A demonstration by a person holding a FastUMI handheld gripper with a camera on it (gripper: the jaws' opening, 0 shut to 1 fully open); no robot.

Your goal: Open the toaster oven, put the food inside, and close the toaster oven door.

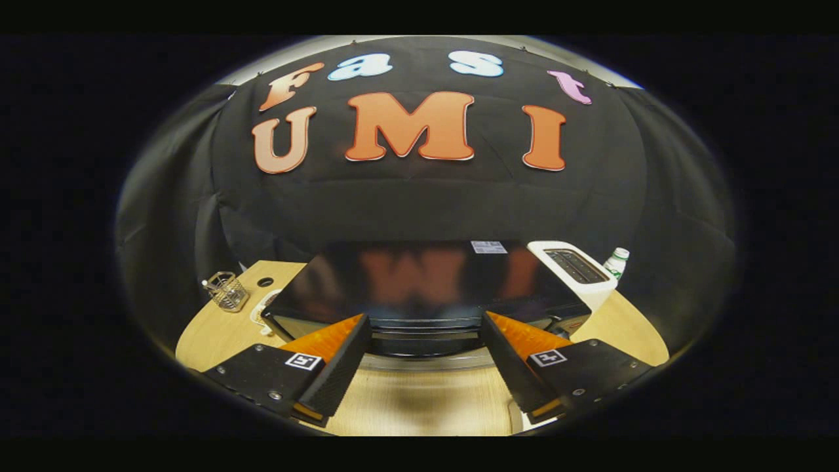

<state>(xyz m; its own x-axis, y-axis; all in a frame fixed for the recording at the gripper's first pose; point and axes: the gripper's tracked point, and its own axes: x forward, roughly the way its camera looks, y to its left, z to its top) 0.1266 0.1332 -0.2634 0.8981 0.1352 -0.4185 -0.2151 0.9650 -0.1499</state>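
One relation matters to us here: the toaster oven (426,288) sits dead ahead of our claw (425,367) on the worktop (216,328), its long front edge lying crosswise just beyond the fingertips. The claw is spread wide, gripping nothing.

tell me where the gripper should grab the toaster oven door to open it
Grip the horizontal handle bar along the top front edge of the toaster oven, coming from the front and slightly above. The open gripper already straddles its middle, so one finger could go above and one below.
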